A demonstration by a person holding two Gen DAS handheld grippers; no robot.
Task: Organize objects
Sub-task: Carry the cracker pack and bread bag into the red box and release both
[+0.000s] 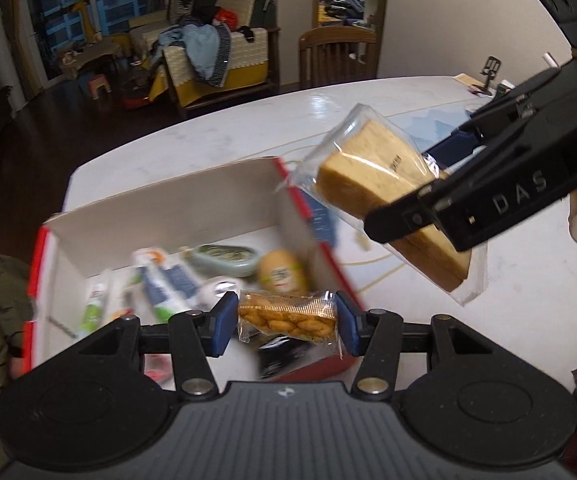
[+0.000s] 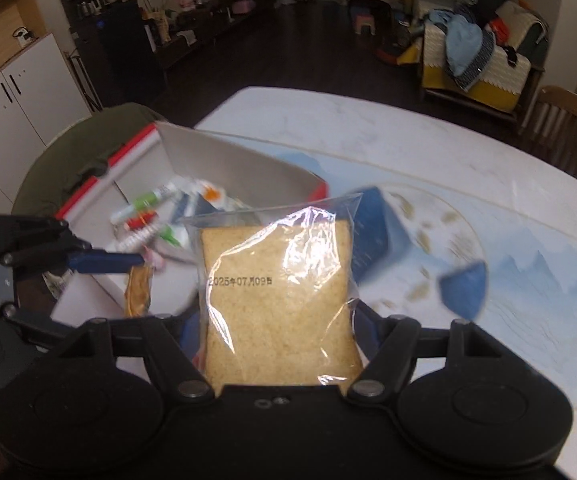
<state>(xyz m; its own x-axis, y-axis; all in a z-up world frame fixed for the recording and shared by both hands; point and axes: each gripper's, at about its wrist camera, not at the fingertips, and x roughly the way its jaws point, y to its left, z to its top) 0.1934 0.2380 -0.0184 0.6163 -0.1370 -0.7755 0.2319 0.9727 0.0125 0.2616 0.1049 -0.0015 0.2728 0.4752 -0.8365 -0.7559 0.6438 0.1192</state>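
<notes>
left gripper point(image 1: 286, 322) fingers clamp a cookie packet point(image 1: 288, 317) above the open box point(image 1: 176, 208) | right gripper point(image 2: 278, 344) fingers hold bagged bread point(image 2: 276, 300) just right of box, over white counter point(image 1: 208, 152)

A box point(image 1: 168, 216) stands on the surface point(image 1: 216, 140), near its edge. In the box lie tubes point(image 1: 160, 280), a flat case point(image 1: 224, 258) and a small jar point(image 1: 280, 272), the case and jar toward the far wall, the tubes to their left. The left gripper point(image 1: 286, 318) hangs over the box's near side with a snack pack point(image 1: 288, 316) between its pads. To its right, above the surface and just beside the box's right wall, the right gripper point(image 2: 280, 332) carries a bread bag point(image 2: 276, 300). Behind the surface stands a chair point(image 1: 336, 56), and farther back a sofa point(image 1: 224, 64) piled with clothes point(image 1: 200, 48).
</notes>
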